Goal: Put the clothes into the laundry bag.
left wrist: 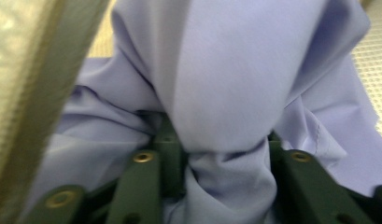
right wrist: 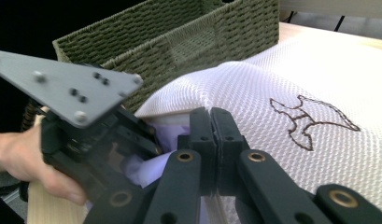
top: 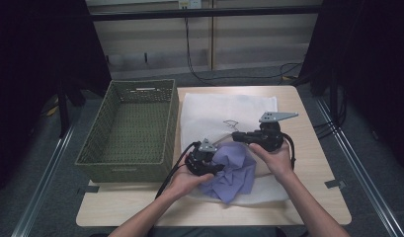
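One lilac cloth point(top: 233, 170) lay crumpled in soft folds at the table's point(top: 313, 170) six o'clock, half inside one white mesh bag point(top: 224, 111) stitched with a dark outline. The left gripper point(top: 213, 168) held a bunched fold between partly parted jaws. The right gripper point(top: 237, 135) pinched the bag's edge, jaws tight together. One green woven basket point(top: 128, 128) sat at nine o'clock.
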Demonstrator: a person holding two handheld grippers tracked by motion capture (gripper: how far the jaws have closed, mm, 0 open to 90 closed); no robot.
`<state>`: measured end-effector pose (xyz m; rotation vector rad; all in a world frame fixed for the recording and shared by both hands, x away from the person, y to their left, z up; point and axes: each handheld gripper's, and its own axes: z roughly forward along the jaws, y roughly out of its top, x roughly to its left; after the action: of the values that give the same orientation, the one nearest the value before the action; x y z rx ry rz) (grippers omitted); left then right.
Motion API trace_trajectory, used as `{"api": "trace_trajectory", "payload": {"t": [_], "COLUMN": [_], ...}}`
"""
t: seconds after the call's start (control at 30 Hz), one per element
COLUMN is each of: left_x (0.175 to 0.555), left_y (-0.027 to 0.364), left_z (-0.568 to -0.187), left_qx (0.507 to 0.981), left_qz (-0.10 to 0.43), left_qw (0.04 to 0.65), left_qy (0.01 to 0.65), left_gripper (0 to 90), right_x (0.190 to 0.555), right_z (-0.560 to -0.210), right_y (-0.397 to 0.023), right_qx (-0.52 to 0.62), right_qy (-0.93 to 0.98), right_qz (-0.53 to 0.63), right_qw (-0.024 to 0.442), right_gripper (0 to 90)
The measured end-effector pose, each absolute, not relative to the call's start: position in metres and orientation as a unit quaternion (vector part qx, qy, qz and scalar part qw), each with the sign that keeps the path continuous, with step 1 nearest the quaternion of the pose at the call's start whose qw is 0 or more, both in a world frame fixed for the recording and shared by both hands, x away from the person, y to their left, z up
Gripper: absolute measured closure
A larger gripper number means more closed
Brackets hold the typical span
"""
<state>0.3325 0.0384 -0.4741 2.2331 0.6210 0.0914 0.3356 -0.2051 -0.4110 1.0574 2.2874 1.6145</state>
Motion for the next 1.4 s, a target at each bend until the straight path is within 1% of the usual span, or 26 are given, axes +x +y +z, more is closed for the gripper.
{"api": "trace_trajectory", "payload": {"t": [0.17,0.37,0.47,0.63,0.73,0.8,0.83,0.97,1.03,1.23,1.3,1.33,1.37,1.4], "left_x": [0.329,0.32,0.316,0.307,0.301,0.298,0.298,0.289,0.285,0.276,0.272,0.27,0.266,0.264], "left_y": [0.041,0.05,0.055,0.069,0.074,0.075,0.076,0.077,0.078,0.085,0.085,0.084,0.081,0.078], "left_z": [-0.468,-0.456,-0.449,-0.439,-0.433,-0.43,-0.43,-0.426,-0.424,-0.421,-0.42,-0.42,-0.421,-0.423], "left_qx": [0.883,0.877,0.874,0.872,0.866,0.863,0.861,0.861,0.865,0.857,0.854,0.856,0.86,0.865], "left_qz": [0.035,0.03,0.035,0.038,0.04,0.041,0.041,0.042,0.051,0.056,0.055,0.051,0.049,0.046], "left_qw": [0.404,0.423,0.429,0.435,0.449,0.454,0.457,0.463,0.456,0.476,0.484,0.483,0.48,0.477], "left_qy": [0.236,0.227,0.228,0.222,0.217,0.218,0.218,0.207,0.203,0.192,0.185,0.179,0.164,0.152], "left_gripper": [51.7,45.2,38.3,36.2,35.0,30.9,30.6,32.5,34.3,37.9,40.4,43.4,49.1,52.9], "right_x": [0.335,0.334,0.335,0.334,0.334,0.334,0.334,0.334,0.334,0.334,0.334,0.334,0.334,0.334], "right_z": [-0.413,-0.414,-0.415,-0.413,-0.413,-0.412,-0.412,-0.413,-0.414,-0.414,-0.414,-0.414,-0.414,-0.414], "right_y": [-0.206,-0.206,-0.206,-0.207,-0.208,-0.208,-0.208,-0.207,-0.207,-0.206,-0.206,-0.206,-0.206,-0.206], "right_qx": [0.353,0.354,0.354,0.352,0.352,0.353,0.354,0.351,0.352,0.352,0.352,0.352,0.352,0.352], "right_qy": [0.764,0.764,0.764,0.764,0.764,0.763,0.763,0.764,0.764,0.765,0.765,0.765,0.765,0.765], "right_qz": [0.536,0.535,0.535,0.536,0.535,0.536,0.536,0.537,0.536,0.534,0.535,0.535,0.535,0.535], "right_qw": [0.073,0.071,0.071,0.073,0.074,0.074,0.074,0.073,0.071,0.072,0.073,0.073,0.072,0.072], "right_gripper": [89.1,89.1,89.1,89.1,89.1,89.1,89.1,89.1,89.1,89.1,89.1,89.1,89.1,89.1]}}
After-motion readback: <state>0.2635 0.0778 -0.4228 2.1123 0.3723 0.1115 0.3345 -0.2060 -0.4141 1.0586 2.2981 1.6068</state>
